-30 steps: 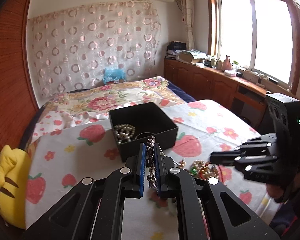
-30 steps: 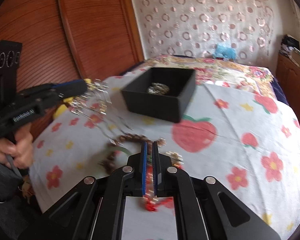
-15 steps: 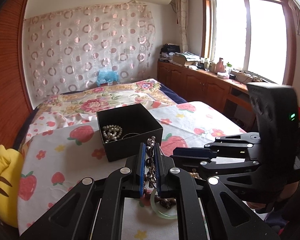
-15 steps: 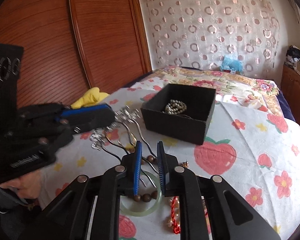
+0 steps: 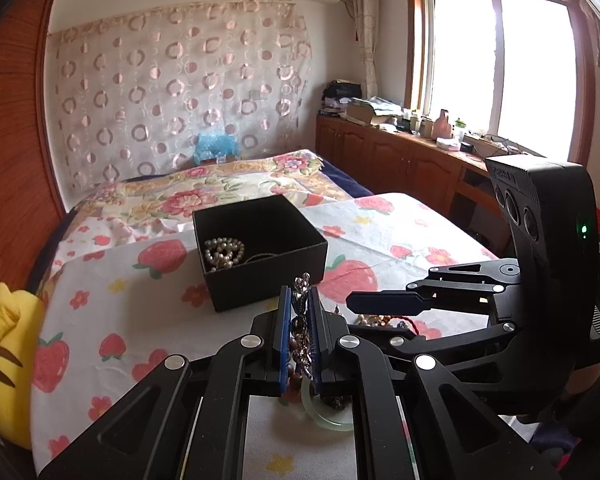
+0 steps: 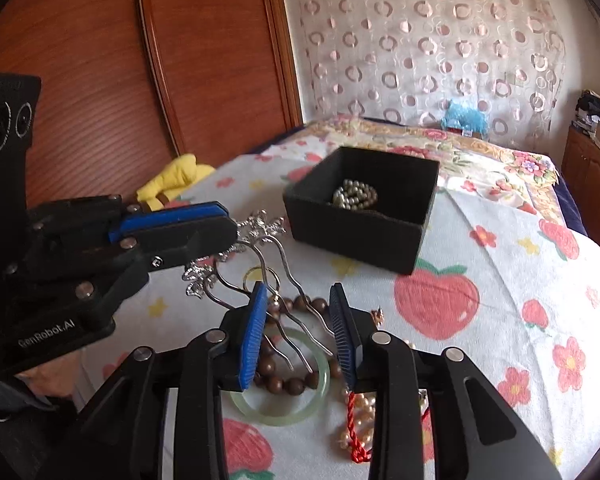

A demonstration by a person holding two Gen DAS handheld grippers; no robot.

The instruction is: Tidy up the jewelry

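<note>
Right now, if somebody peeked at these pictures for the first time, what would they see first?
Probably the shiny silver hairpins pinched in the left gripper, their long prongs dangling between the open right gripper fingers. Just beyond sits a black box with a pearl bracelet inside. Under the grippers, a green bangle and brown beads lie on the strawberry cloth.
</note>
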